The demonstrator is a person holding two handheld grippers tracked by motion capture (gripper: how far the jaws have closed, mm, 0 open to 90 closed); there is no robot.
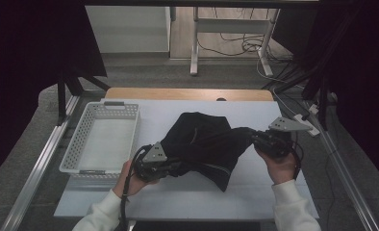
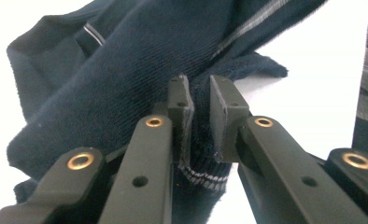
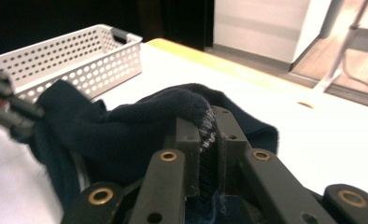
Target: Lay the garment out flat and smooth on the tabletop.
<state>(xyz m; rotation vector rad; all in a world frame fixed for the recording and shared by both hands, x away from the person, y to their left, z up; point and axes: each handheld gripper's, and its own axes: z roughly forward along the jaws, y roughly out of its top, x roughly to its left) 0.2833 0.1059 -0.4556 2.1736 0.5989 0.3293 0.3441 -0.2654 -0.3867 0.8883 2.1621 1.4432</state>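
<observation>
A dark navy knit garment (image 1: pixel 202 142) with thin pale stripes lies bunched on the white table top (image 1: pixel 178 192), stretched between my two grippers. At its near left side my left gripper (image 1: pixel 170 166) is shut on its ribbed, striped edge (image 2: pixel 201 175); the cloth is pinched between the pads (image 2: pixel 180 112). On the right, my right gripper (image 1: pixel 251 136) is shut on another fold of the garment (image 3: pixel 182 105), held a little above the table. That pinched edge (image 3: pixel 206 135) stands between its two pads (image 3: pixel 189 144).
A white perforated basket (image 1: pixel 101 139), seen with nothing in it, stands on the table's left side; it also appears as a basket (image 3: pixel 65 58) beyond the cloth. A wooden table edge (image 1: pixel 187 94) runs along the back. Cables and desk legs lie on the floor behind.
</observation>
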